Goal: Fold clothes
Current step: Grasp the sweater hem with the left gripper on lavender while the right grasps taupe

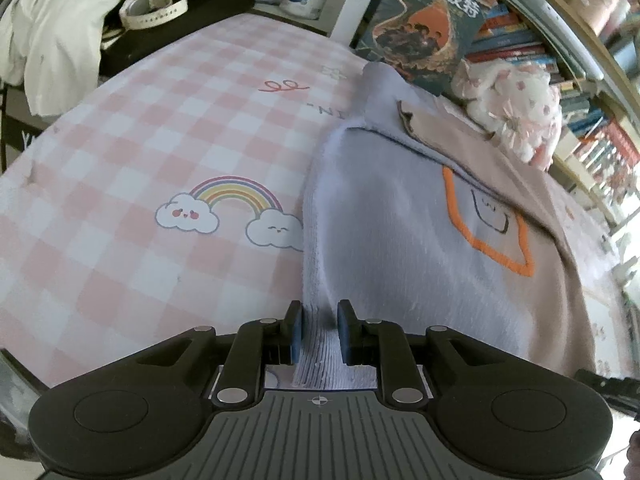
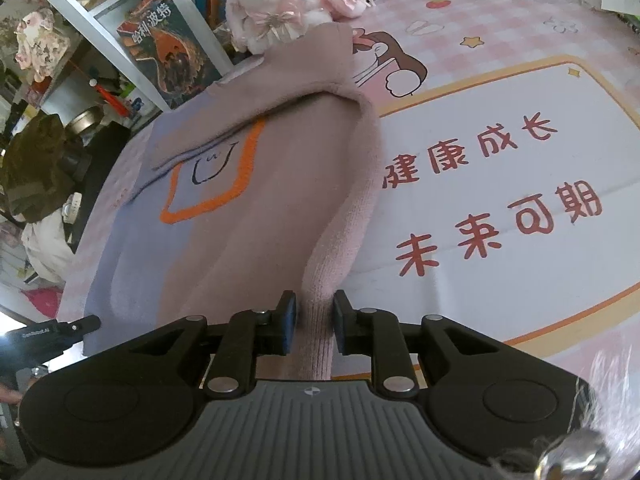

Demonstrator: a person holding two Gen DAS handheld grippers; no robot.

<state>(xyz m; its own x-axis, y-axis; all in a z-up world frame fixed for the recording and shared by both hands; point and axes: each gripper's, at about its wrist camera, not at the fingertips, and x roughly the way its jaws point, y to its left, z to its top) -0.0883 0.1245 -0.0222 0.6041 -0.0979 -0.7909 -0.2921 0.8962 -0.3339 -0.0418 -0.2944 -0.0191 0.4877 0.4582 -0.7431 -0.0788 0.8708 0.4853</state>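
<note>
A knitted sweater (image 1: 400, 220), half lavender and half dusty pink, lies flat on the pink checked sheet (image 1: 160, 120). On its chest is an orange outline (image 1: 492, 252) around a small drawn face. My left gripper (image 1: 319, 316) is shut on the lavender ribbed hem at the garment's near left edge. In the right wrist view the same sweater (image 2: 240, 240) shows a pink sleeve (image 2: 280, 92) folded across the chest. My right gripper (image 2: 315, 308) is shut on the pink ribbed edge (image 2: 320, 344) at the near right side.
A pink-and-white plush toy (image 1: 516, 116) (image 2: 280, 4) and a leaning book (image 1: 432, 28) (image 2: 168, 52) sit just beyond the sweater, with bookshelves behind. White clothes (image 1: 52, 32) and a watch (image 1: 152, 8) lie far left. A printed mat with red characters (image 2: 500, 200) spreads to the right.
</note>
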